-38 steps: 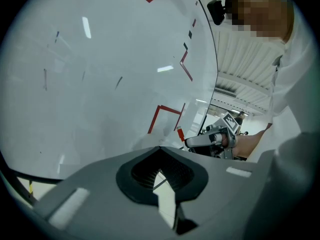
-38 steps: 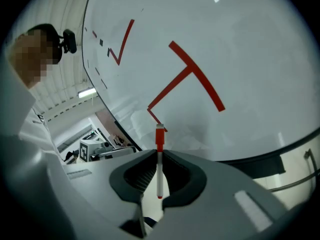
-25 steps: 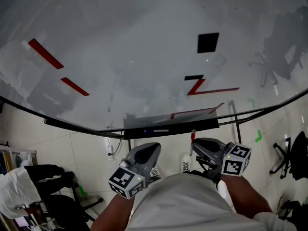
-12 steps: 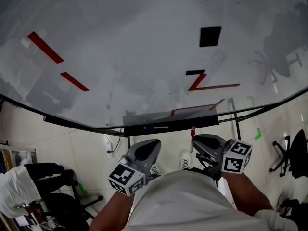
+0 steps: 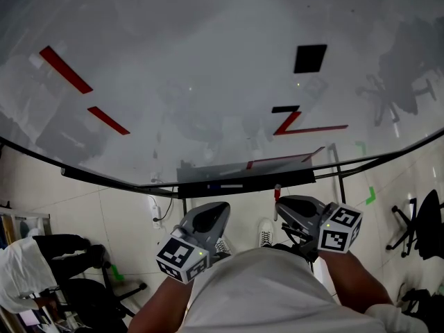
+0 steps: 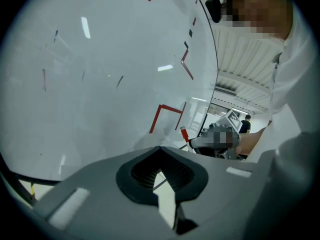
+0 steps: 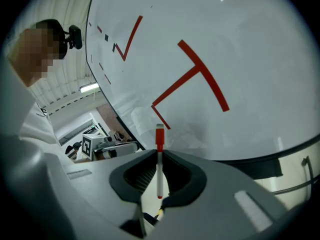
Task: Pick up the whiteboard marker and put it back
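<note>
Red-marked whiteboard above tiled floor; right gripper pinches marker, left gripper pressed together, empty.

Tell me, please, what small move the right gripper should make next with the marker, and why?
Probably ease the right gripper forward toward the tray under the whiteboard. Its jaws are shut on the marker, red cap pointing at the board, and the tray lies just ahead, so the marker is not yet put back.
</note>
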Demonstrator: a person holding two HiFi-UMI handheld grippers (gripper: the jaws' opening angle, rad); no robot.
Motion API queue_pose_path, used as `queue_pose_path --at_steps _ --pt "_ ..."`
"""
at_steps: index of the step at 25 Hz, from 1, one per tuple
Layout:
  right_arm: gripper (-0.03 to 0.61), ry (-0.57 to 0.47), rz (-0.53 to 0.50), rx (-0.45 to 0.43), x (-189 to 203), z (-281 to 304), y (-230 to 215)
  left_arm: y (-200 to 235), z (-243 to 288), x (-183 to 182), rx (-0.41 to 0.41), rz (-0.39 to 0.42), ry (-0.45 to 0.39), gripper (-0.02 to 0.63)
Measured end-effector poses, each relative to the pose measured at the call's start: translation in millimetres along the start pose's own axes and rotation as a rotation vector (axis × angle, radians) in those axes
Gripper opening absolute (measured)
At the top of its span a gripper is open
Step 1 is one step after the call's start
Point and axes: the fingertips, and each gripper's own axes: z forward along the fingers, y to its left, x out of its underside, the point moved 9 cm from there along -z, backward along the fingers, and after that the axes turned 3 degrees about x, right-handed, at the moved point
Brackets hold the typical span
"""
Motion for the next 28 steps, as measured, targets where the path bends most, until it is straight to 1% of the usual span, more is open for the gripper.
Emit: queue_pose_path --at_steps 4,11,13,19,21,23,26,28 --pt "0.038 0.007 -0.022 0.013 -0.9 1.9 -0.9 1.1 0.4 -0.1 0.000 -0.002 0.003 0.017" --pt "0.038 0.046 -0.145 0.053 -4.0 5.5 1.9 2.1 2.4 3.4 -0.001 -0.005 0.019 0.017" --pt "0.037 0.063 -0.214 0.075 -4.7 6.8 2.9 3.0 2.2 3.0 -0.004 -0.005 0.017 0.017" --pt "0.037 0.144 -0.472 0.163 -1.6 12.2 4.7 3.8 1.8 4.6 -0.004 -0.005 0.025 0.017" --pt "0.038 0.165 -0.531 0.182 -1.1 13.6 6.2 3.2 1.9 5.6 -0.004 -0.006 0.028 0.017" --pt "0.038 0.173 -0.551 0.184 -0.9 15.1 6.8 3.2 2.0 5.8 -0.003 -0.007 0.030 0.017" --pt "0.038 0.173 -0.547 0.179 -1.1 16.4 6.8 3.2 1.6 5.7 -0.002 -0.007 0.030 0.017" --pt "0.038 0.176 -0.563 0.185 -1.7 17.5 6.5 3.3 1.6 5.8 0.001 -0.009 0.031 0.017"
